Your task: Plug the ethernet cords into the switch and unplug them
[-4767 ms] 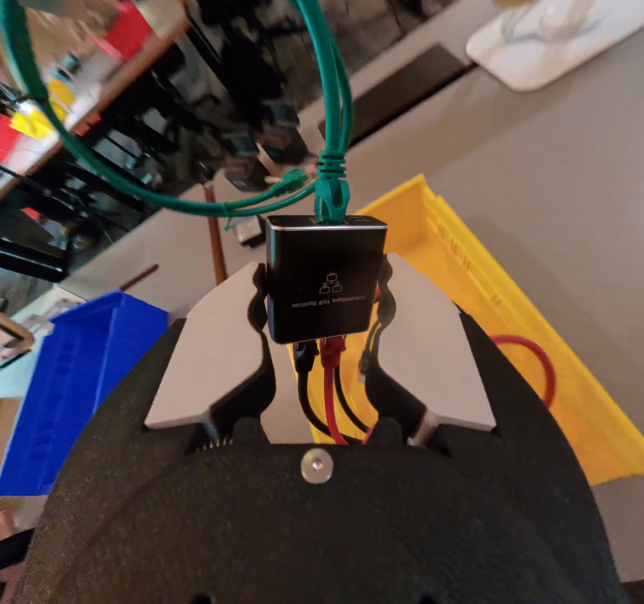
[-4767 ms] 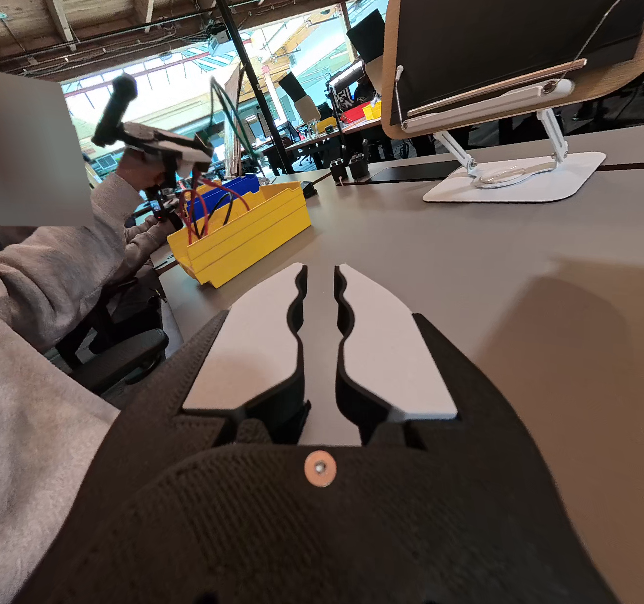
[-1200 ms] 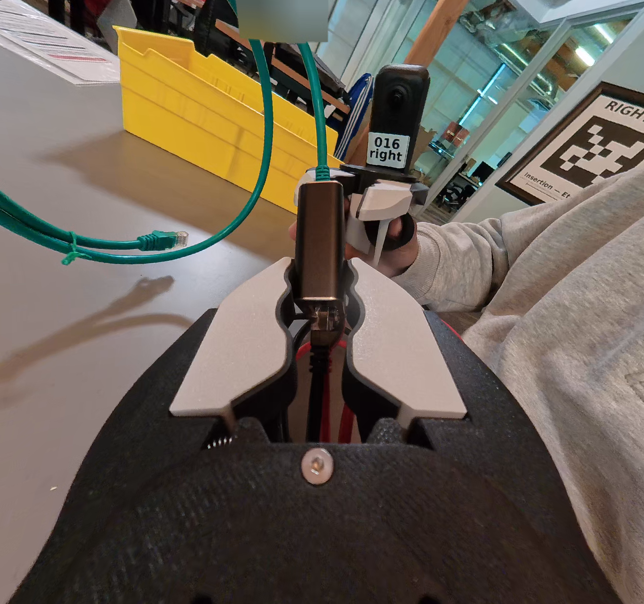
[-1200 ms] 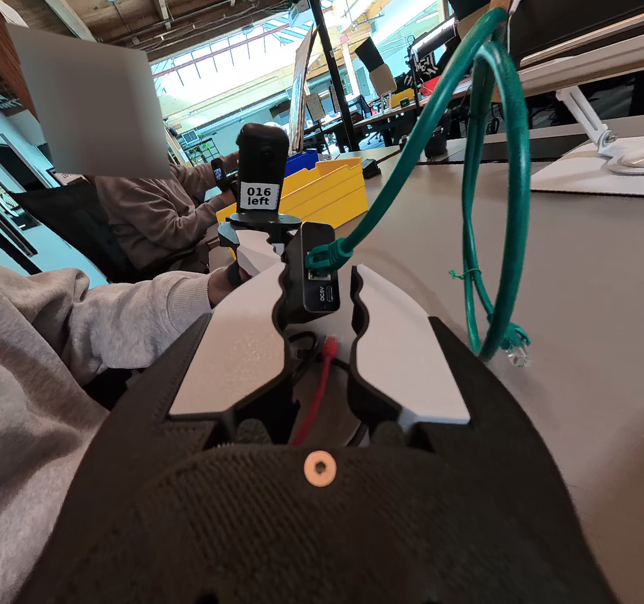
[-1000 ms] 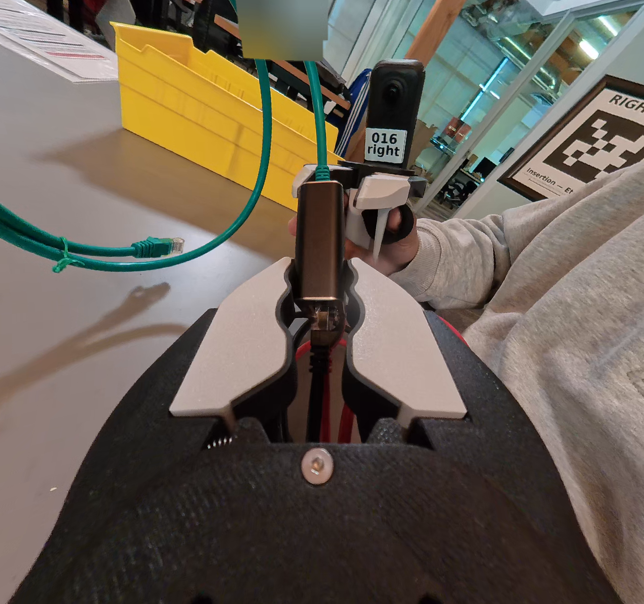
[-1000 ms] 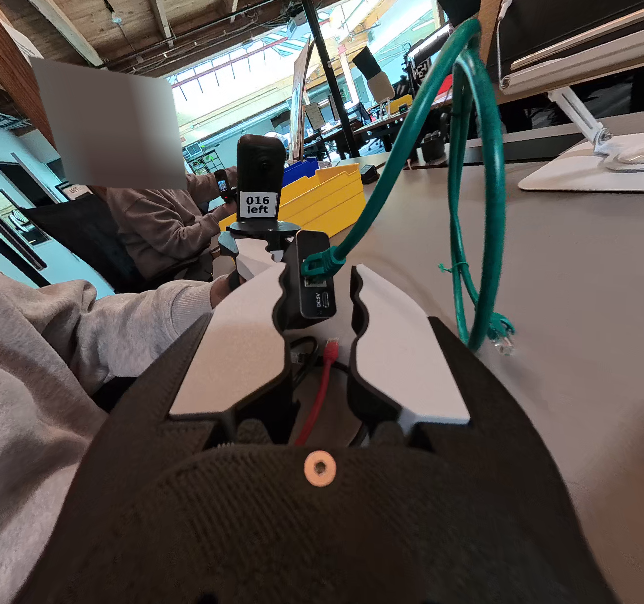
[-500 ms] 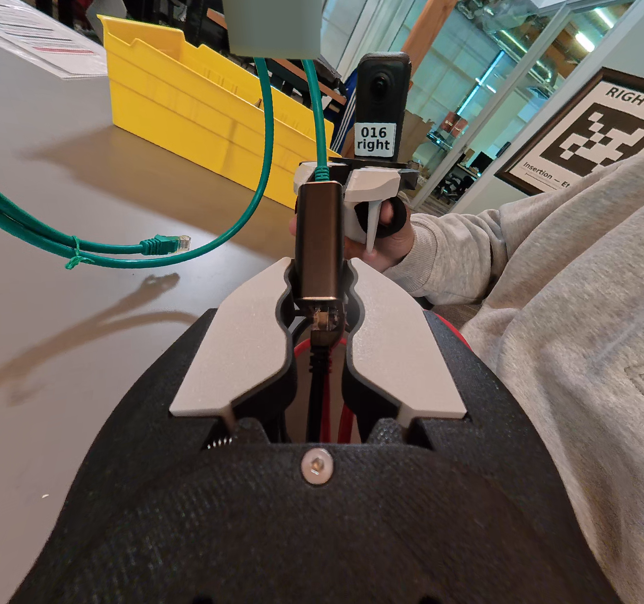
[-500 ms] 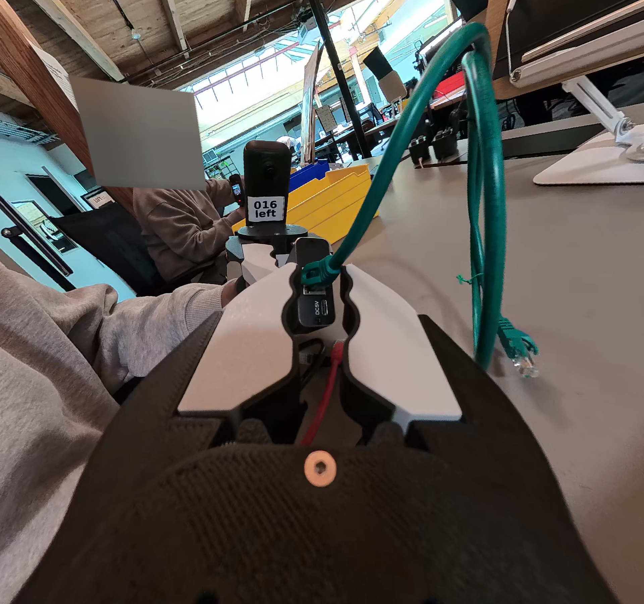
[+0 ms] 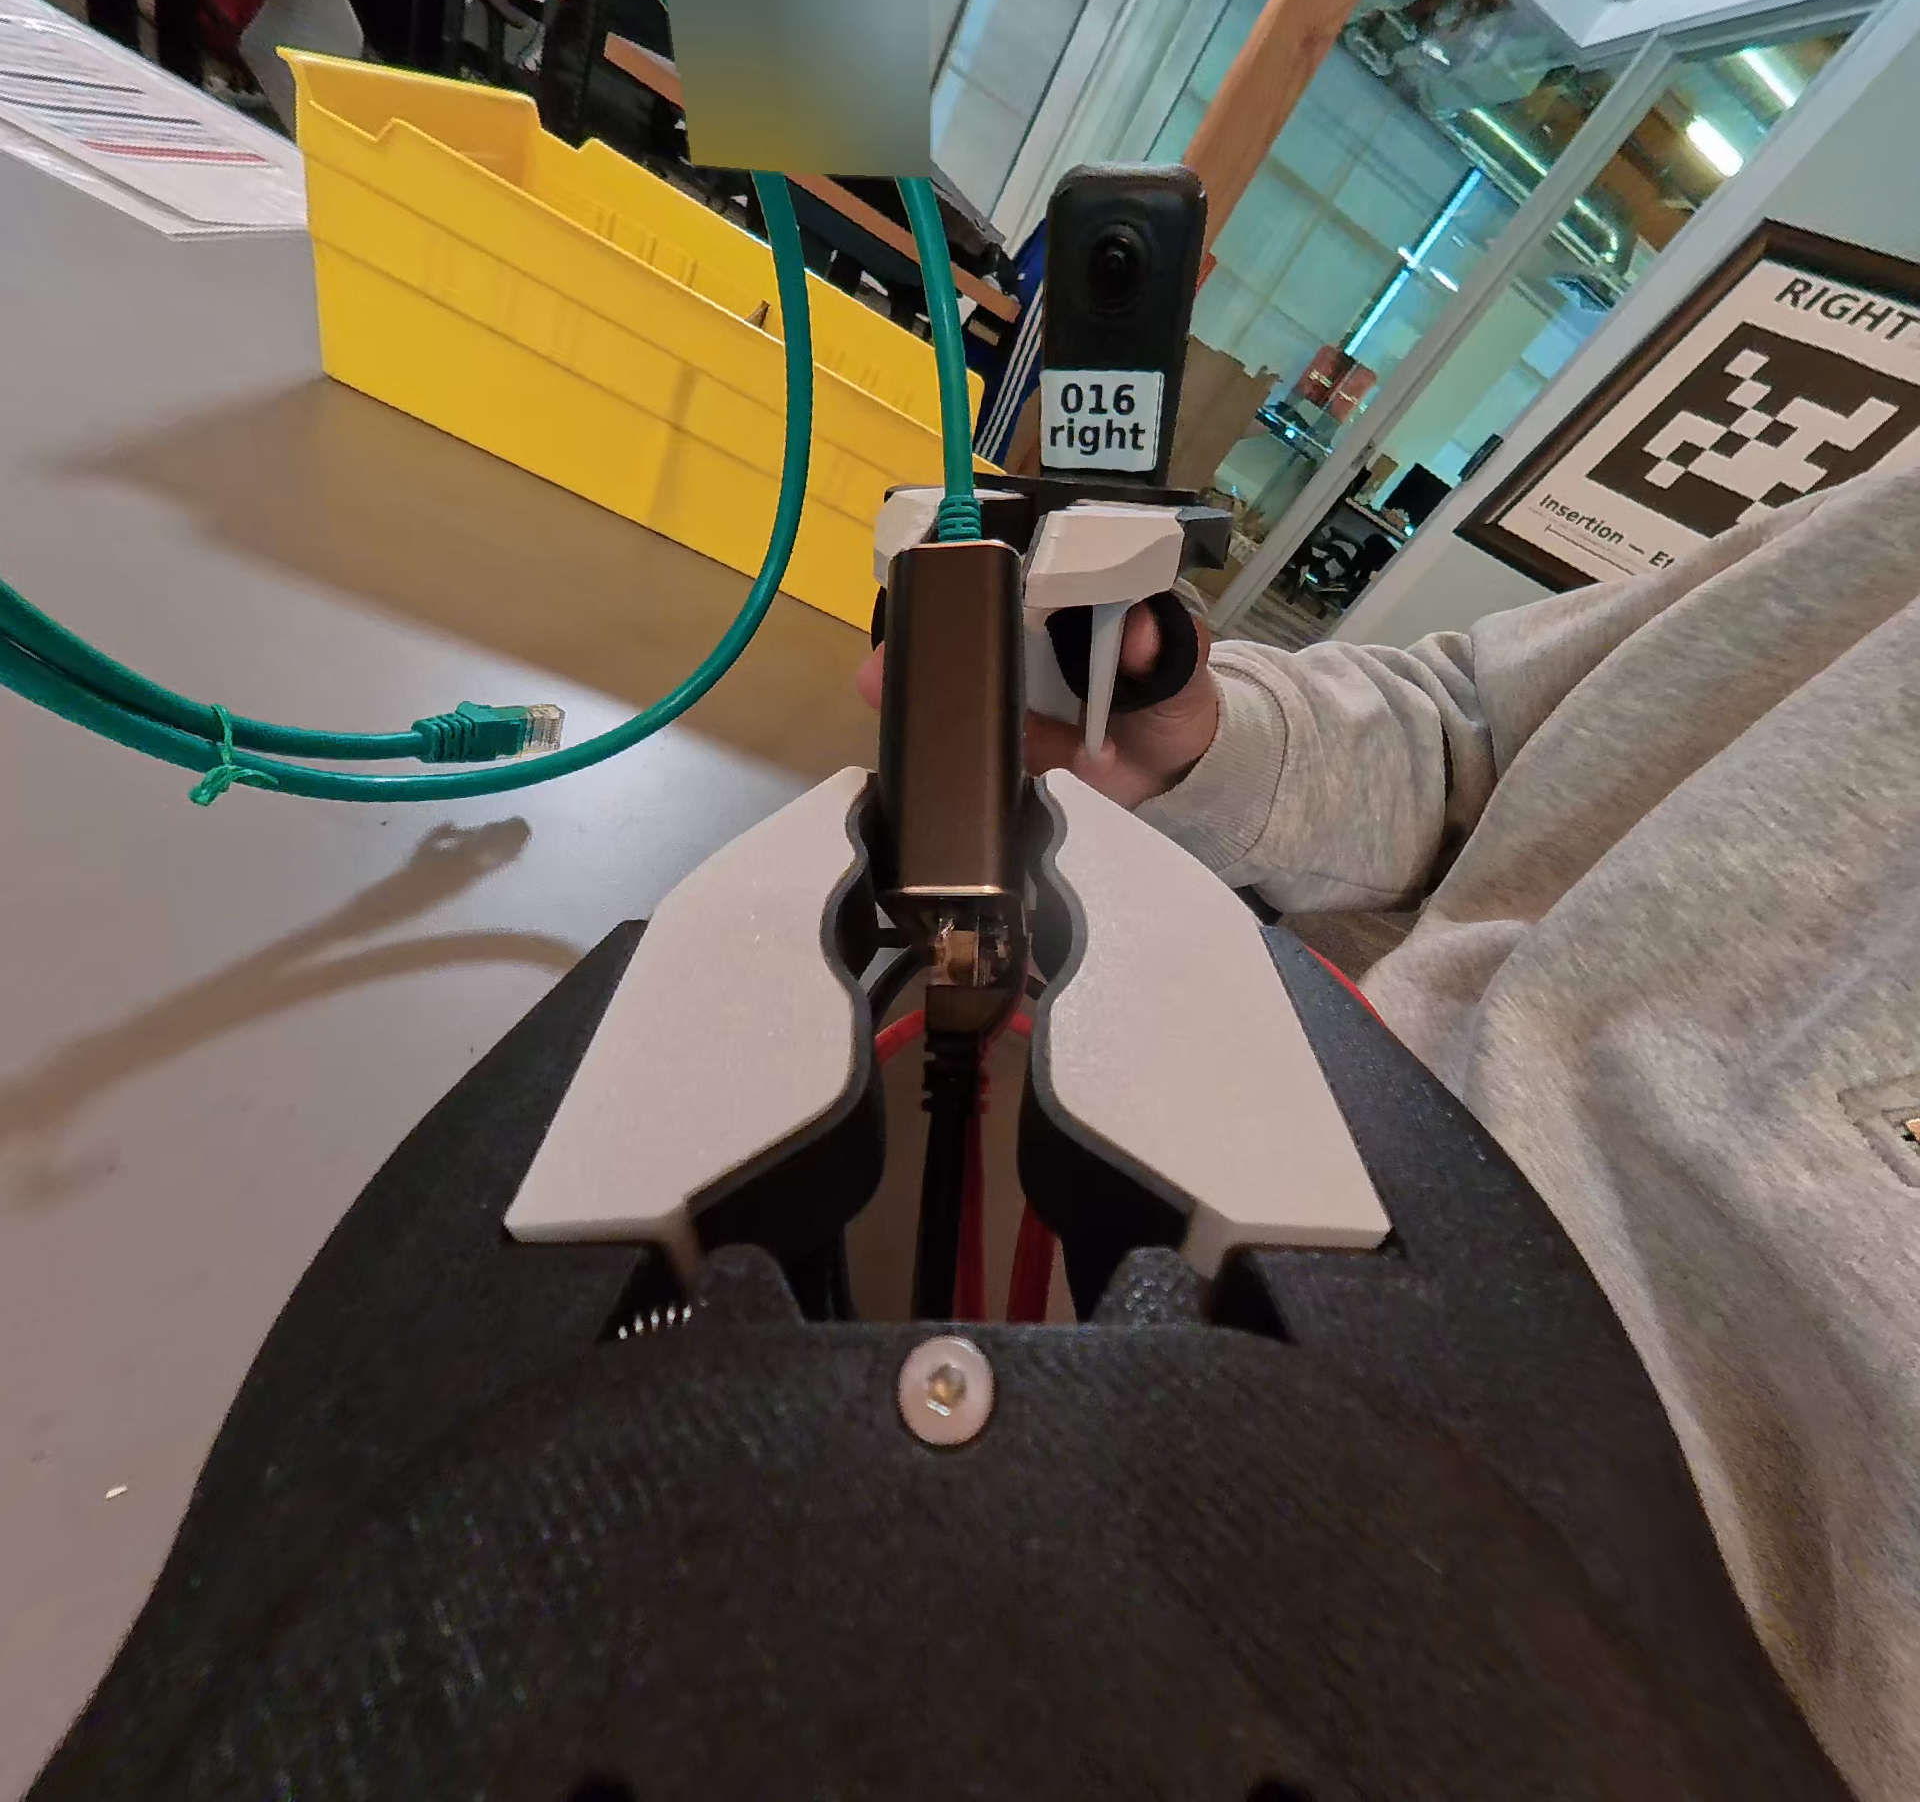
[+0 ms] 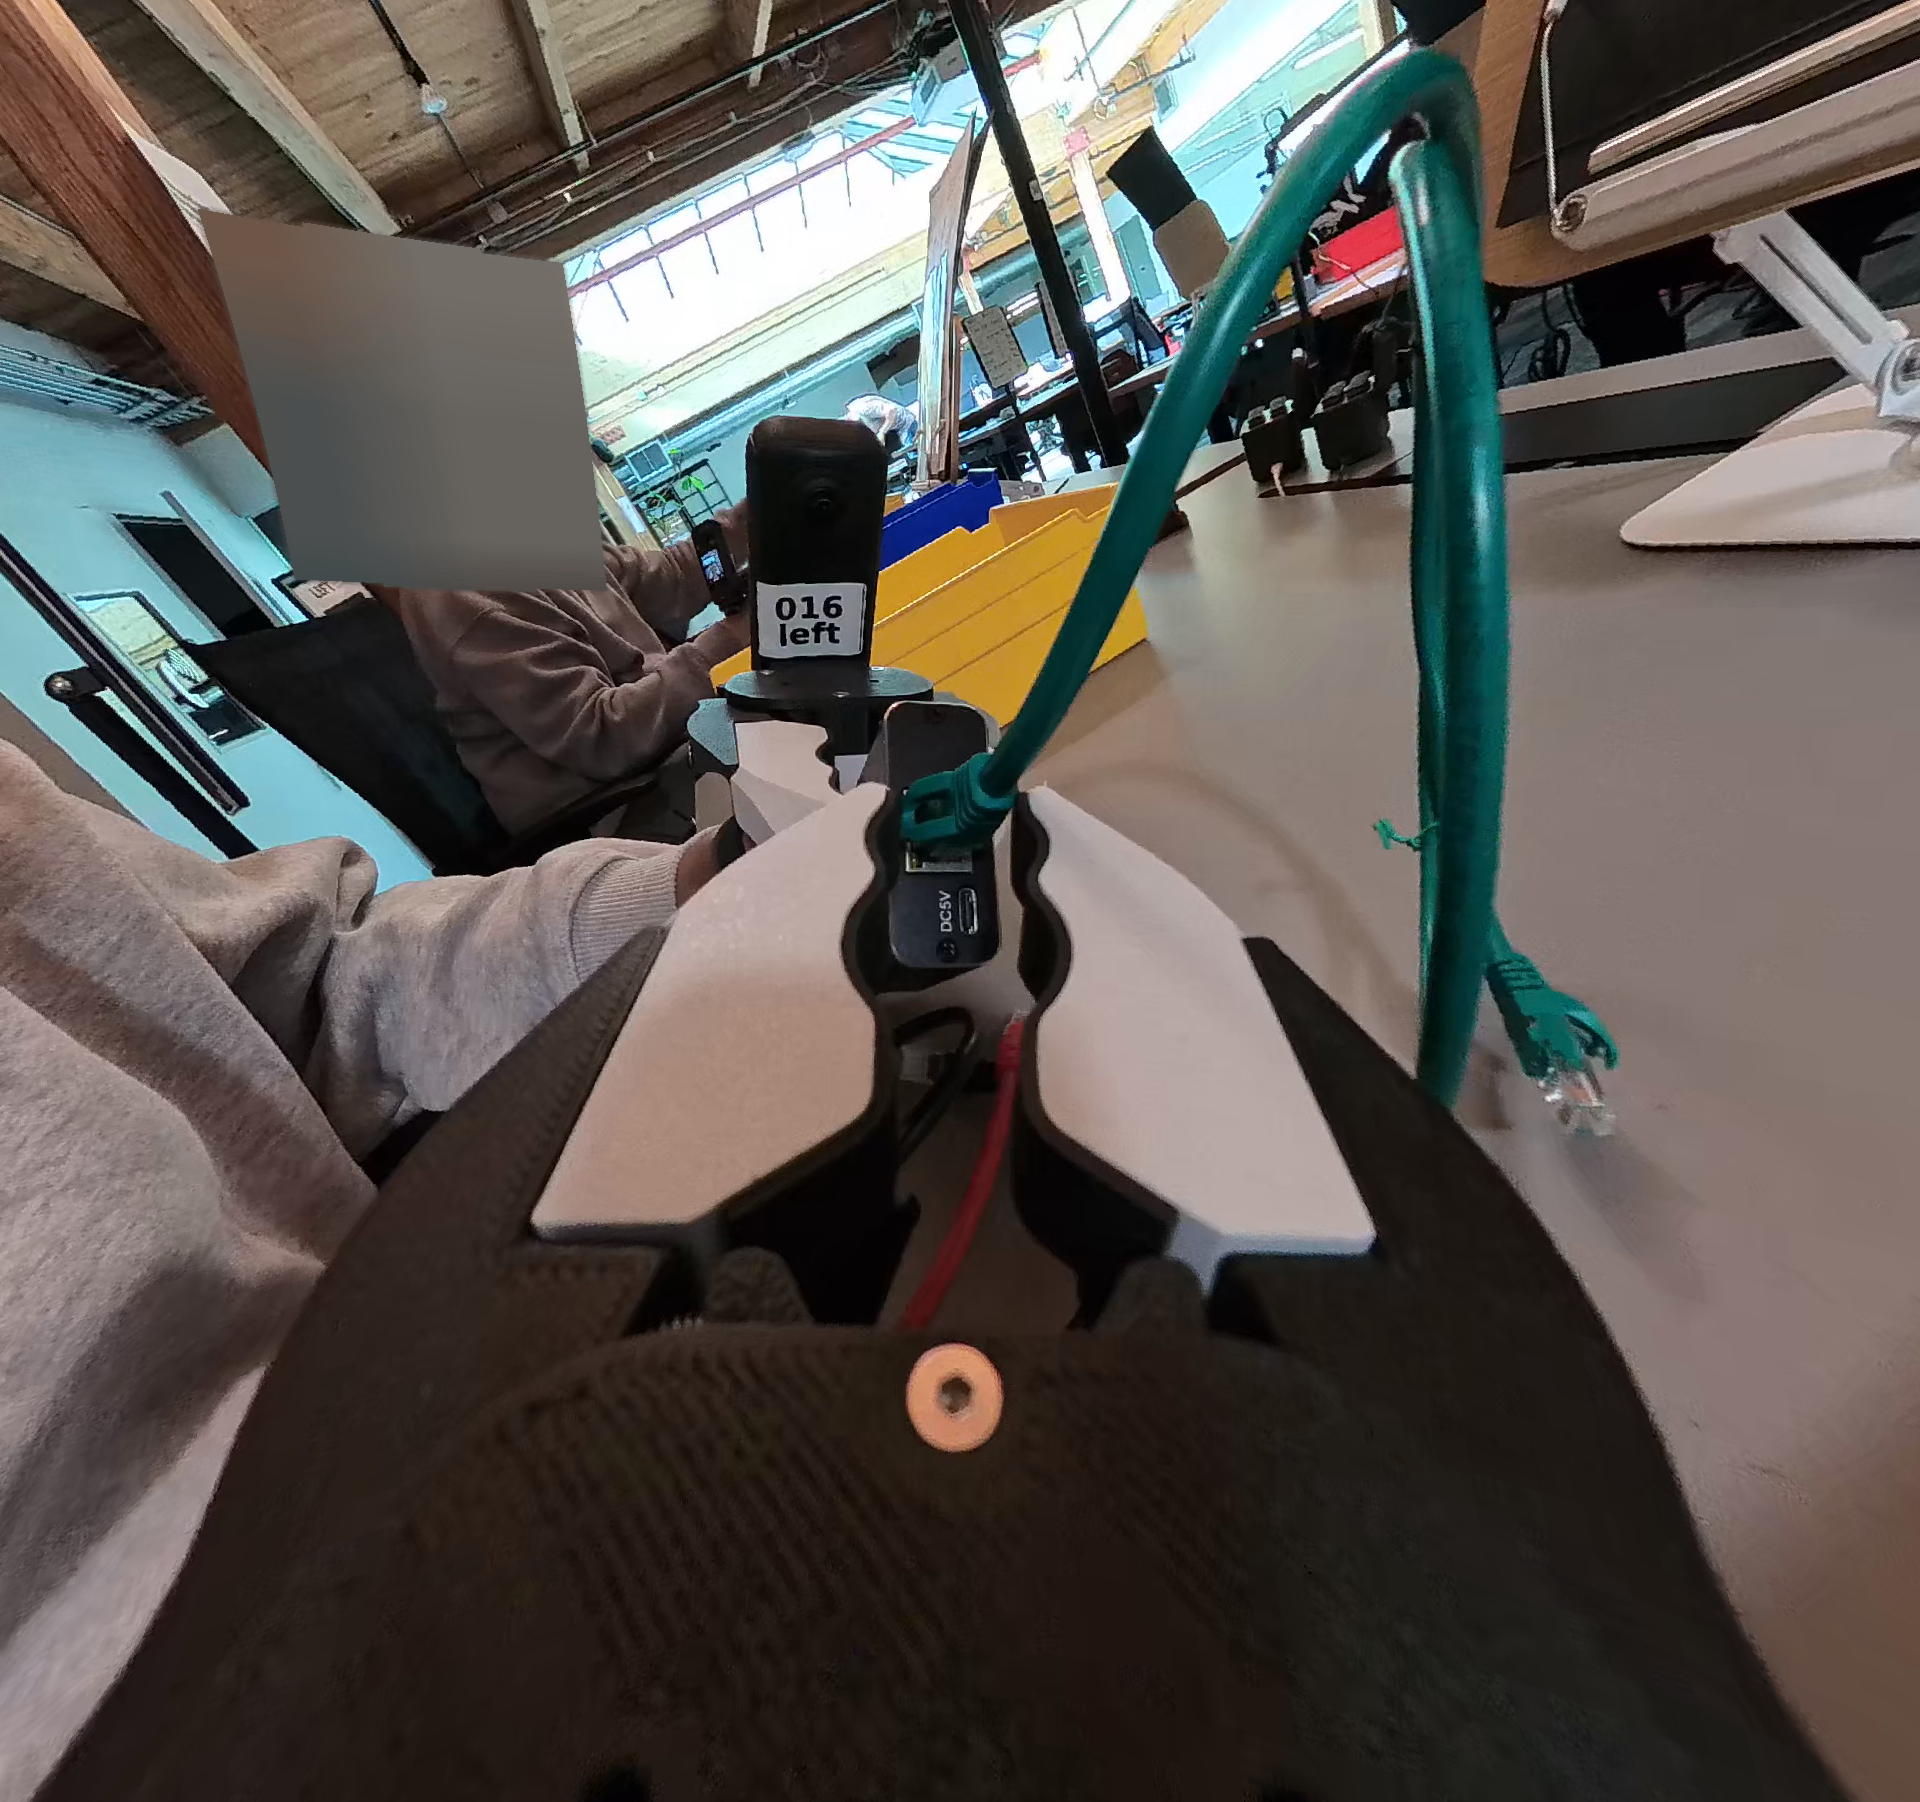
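The switch [image 9: 945, 713] is a small black box held edge-on above the table. My left gripper [image 9: 951, 796] is shut on its near end. A black cord [image 9: 940, 1181] and a red cord [image 9: 971, 1233] are plugged into that end and run back between the fingers. A green cord [image 9: 790, 402] is plugged into the far end. My right gripper [image 10: 951, 802] faces the left one and is shut on the green cord's plug [image 10: 945, 807] at the switch's end face [image 10: 945, 921]. The green cord's free plug [image 10: 1548, 1035] hangs just above the table.
A yellow bin [image 9: 520, 298] stands on the grey table [image 9: 260, 921], with a blue bin [image 10: 935, 516] behind it. A white stand base [image 10: 1787, 495] is at the far right. A grey sleeve [image 9: 1558, 817] fills the right side. A person [image 10: 540, 672] sits behind.
My right gripper came up to the switch from the table, then closed its open fingers around the green plug end. The left gripper turned the switch edge-on and keeps holding it.
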A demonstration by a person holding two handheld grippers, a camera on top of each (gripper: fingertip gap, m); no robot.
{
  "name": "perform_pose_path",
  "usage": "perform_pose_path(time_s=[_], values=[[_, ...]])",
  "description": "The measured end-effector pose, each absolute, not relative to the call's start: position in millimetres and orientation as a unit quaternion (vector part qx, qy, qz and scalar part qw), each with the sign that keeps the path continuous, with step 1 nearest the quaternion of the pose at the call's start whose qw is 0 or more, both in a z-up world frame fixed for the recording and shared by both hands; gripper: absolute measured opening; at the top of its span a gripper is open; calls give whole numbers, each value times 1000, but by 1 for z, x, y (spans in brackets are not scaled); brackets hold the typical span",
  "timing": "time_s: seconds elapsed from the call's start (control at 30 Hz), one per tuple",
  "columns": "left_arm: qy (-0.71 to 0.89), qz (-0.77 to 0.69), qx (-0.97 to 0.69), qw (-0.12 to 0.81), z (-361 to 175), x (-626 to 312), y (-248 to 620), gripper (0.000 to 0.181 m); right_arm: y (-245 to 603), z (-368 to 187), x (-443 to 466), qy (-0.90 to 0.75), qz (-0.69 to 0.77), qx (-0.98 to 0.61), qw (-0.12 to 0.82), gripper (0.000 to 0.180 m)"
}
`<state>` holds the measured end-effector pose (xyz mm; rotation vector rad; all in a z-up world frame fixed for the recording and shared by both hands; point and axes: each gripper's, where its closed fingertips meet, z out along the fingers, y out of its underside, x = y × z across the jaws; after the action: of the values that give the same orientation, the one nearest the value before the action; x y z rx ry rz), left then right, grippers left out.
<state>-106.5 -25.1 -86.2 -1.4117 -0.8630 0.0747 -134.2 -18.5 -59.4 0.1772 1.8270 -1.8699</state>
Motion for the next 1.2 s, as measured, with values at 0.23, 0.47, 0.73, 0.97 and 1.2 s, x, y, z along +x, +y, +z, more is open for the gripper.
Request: perform_pose_path(time_s=[0.23,0.47,0.73,0.97,1.2], values=[[-384,25,-623,682,-85,-106,-24,27,-17,-58,-133,678,-686,59,257,18],[-389,21,-619,682,-84,-107,-23,27,-17,-58,-134,688,-685,56,234,17],[-380,-8,-599,705,-77,-104,-21,26,-15,-50,-130,688,-686,49,232,14],[-379,-19,-594,710,-78,-103,-20,26,-15,-50,-132,677,-708,28,198,19],[-379,-20,-592,711,-78,-103,-22,26,-15,-53,-130,683,-704,20,196,24]])
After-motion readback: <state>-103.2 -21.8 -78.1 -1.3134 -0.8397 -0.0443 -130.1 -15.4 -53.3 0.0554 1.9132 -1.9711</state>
